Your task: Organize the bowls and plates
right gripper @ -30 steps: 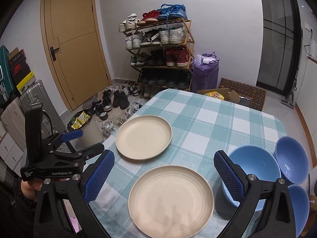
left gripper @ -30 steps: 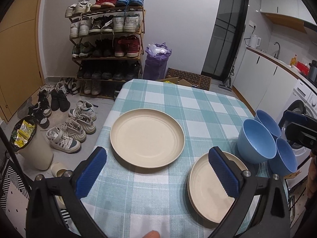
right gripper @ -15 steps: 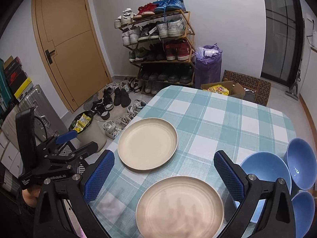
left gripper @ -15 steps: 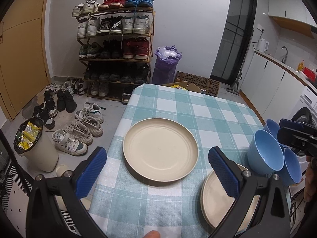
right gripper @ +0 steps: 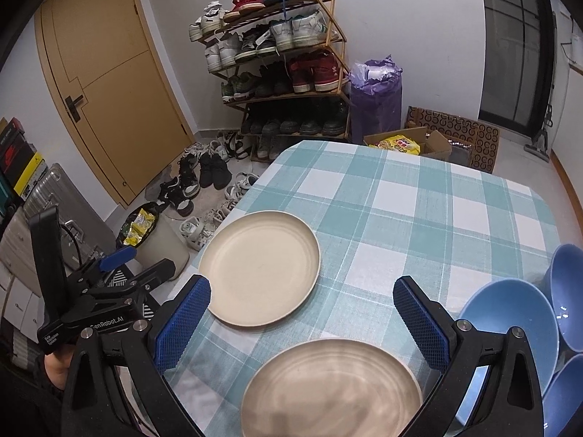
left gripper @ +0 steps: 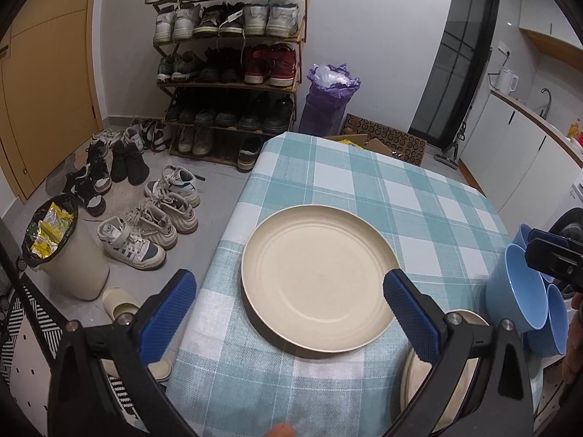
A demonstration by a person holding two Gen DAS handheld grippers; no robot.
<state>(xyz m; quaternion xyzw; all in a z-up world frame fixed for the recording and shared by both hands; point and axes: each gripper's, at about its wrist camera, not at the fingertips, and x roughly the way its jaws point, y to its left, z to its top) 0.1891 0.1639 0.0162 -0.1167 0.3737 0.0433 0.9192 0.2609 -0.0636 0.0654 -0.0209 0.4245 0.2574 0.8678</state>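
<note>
I am lining up my wide-open left gripper on the center-frame cream plate, aiming to pinch its near rim squarely, my right gripper also gaping empty.

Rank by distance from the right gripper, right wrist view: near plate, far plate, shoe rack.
From the right gripper:
1. Near plate, just below, between its fingers.
2. Far plate, ahead-left on the table.
3. Shoe rack, against the back wall.

"GenRobot.AI" on left tool.
</note>
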